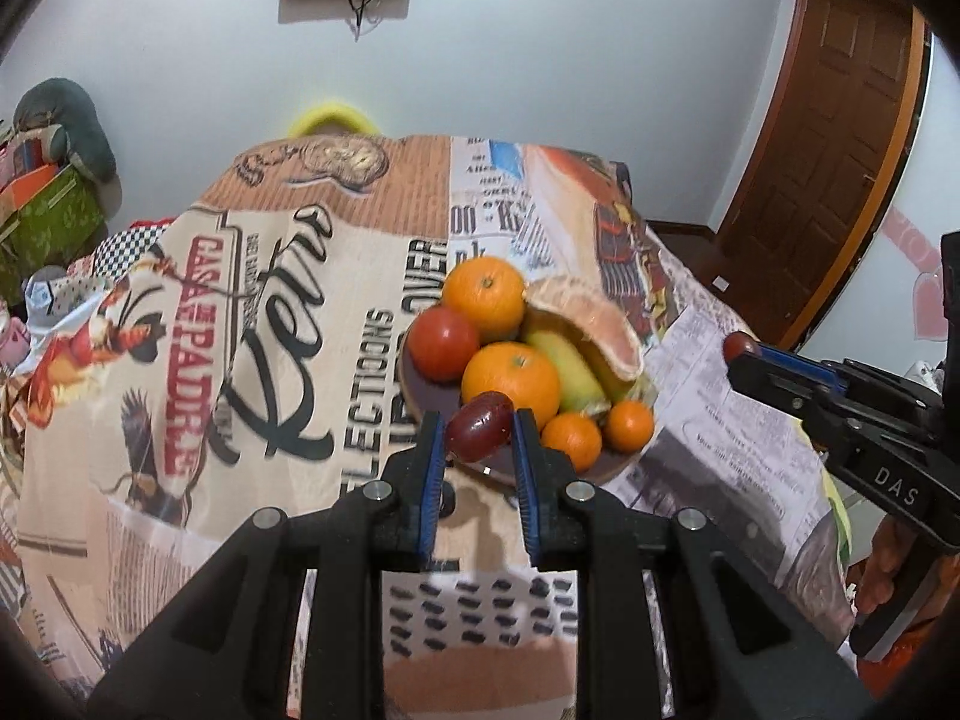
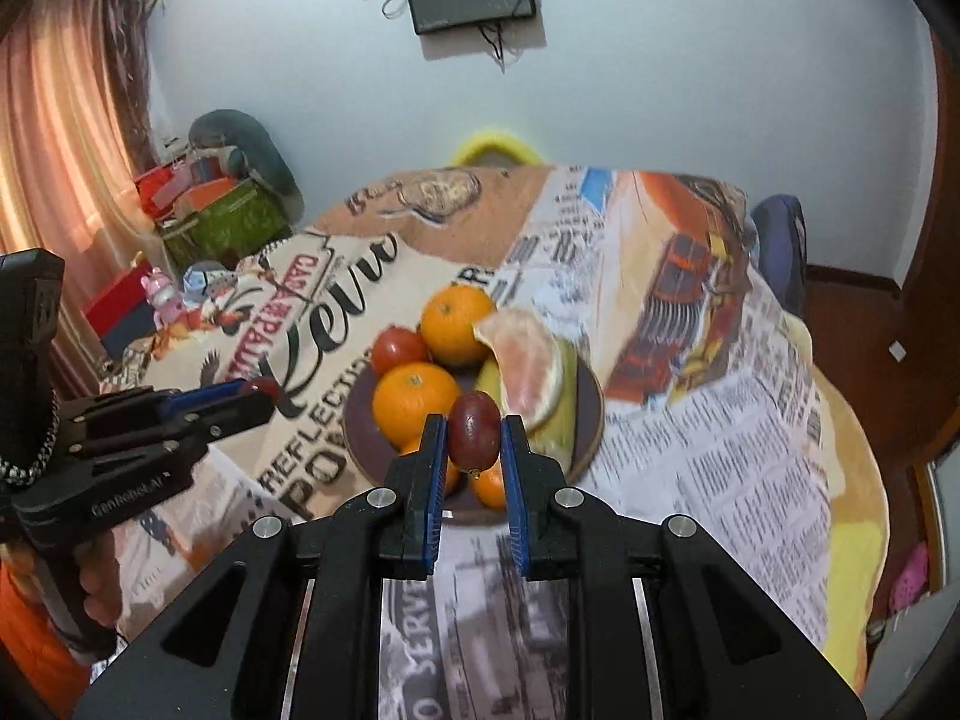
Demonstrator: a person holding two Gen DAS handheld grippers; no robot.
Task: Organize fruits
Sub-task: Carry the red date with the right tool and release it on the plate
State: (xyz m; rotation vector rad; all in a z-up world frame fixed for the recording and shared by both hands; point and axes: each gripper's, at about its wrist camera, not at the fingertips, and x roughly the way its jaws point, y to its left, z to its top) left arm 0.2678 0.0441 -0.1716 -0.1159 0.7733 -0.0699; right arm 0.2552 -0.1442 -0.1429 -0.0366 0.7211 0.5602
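Note:
A dark round plate (image 1: 429,399) (image 2: 360,420) on the printed tablecloth holds two large oranges (image 1: 510,384), a tomato (image 1: 443,343), two small mandarins (image 1: 628,425), a green-yellow mango (image 1: 570,369) and a pomelo wedge (image 1: 591,324). My left gripper (image 1: 477,429) is shut on a dark red date (image 1: 479,425), held above the plate's near edge. My right gripper (image 2: 474,435) is shut on another dark red date (image 2: 474,429), held above the plate's near side. Each gripper shows in the other's view: the right gripper (image 1: 741,351), the left gripper (image 2: 264,390).
The table with its printed cloth (image 1: 288,300) fills the middle. Boxes and clutter (image 2: 222,216) stand at the far left. A yellow chair back (image 1: 333,117) is behind the table, a wooden door (image 1: 840,150) at the right, a blue chair (image 2: 780,246) at the table's right.

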